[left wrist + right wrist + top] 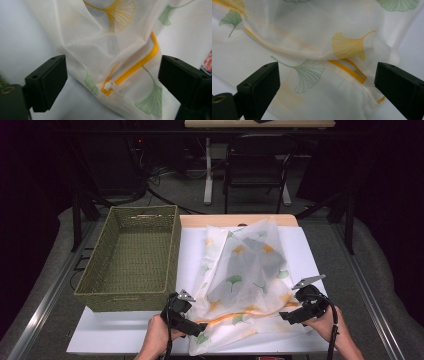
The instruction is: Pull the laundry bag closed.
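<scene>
Item 1, bag (245,280): a sheer white mesh laundry bag printed with yellow and green ginkgo leaves, lying crumpled on the white mat (300,250) at table centre, its near edge toward you at 6 o'clock. Something dark and grey shows through the mesh; what it is cannot be told. An orange zip (140,65) runs along the near edge, and its white pull (113,87) lies at the zip's end in the left gripper view.

Item 2, left gripper (192,322): in your left hand (157,335) at the bag's near left corner, about 7 o'clock of the bag. Jaws spread wide either side of the pull, pressing nothing.

Item 3, right gripper (292,315): in your right hand (327,322) at the bag's near right corner, about 4 o'clock. Jaws likewise wide apart, with the mesh and the zip's far end (352,71) between them but unpinched.

Item 4, basket (100,295): green woven, rectangular, nothing in it, just beside the bag at 9 o'clock.

Step in hand, by judgement: both claws are free at the zip end, likely between grips. Next move, if you mean to work the zip: close the left on the small pull squarely and pin the cloth with the right, since loose mesh will bunch.
</scene>
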